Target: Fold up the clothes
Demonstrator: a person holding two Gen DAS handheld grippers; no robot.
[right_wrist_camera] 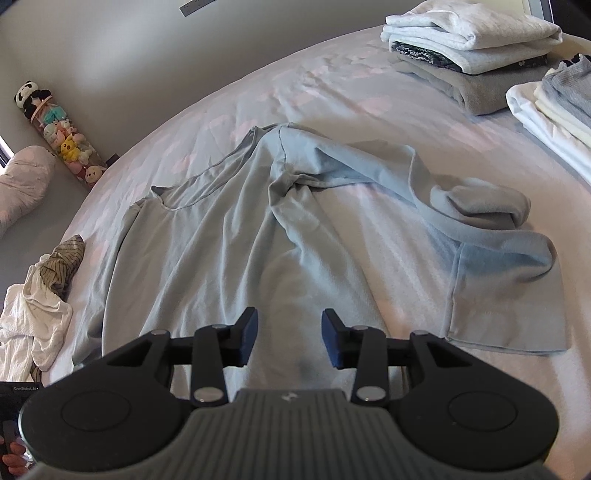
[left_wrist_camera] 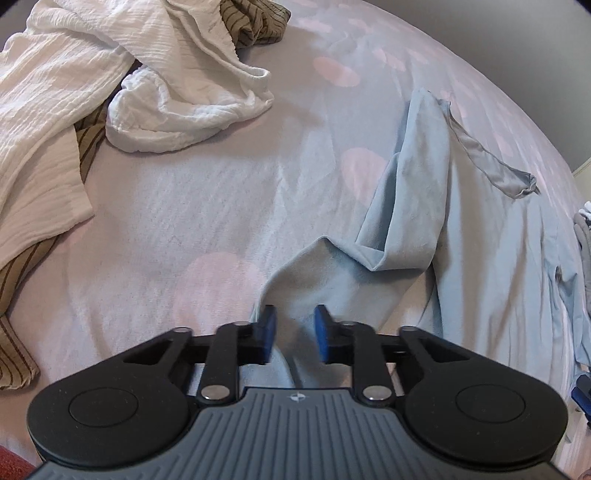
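Observation:
A light blue long-sleeved shirt (right_wrist_camera: 229, 229) lies spread and wrinkled on the bed, neckline away from me, one sleeve (right_wrist_camera: 498, 258) curled to the right. In the left wrist view the shirt (left_wrist_camera: 406, 206) shows a folded-over sleeve and a hem corner near the bottom. My left gripper (left_wrist_camera: 295, 332) points down at that corner, with a ridge of the blue cloth between its blue pads (left_wrist_camera: 267, 332) and a gap still showing on each side. My right gripper (right_wrist_camera: 290, 332) stands open just over the shirt's lower body, nothing pressed between its pads.
A crumpled white garment (left_wrist_camera: 74, 74) and a brown striped one (left_wrist_camera: 258, 22) lie heaped at the left of the lilac spotted sheet (left_wrist_camera: 184, 206). Two folded stacks (right_wrist_camera: 472, 40) (right_wrist_camera: 554, 107) sit at the far right. A tube of plush toys (right_wrist_camera: 62, 133) leans on the wall.

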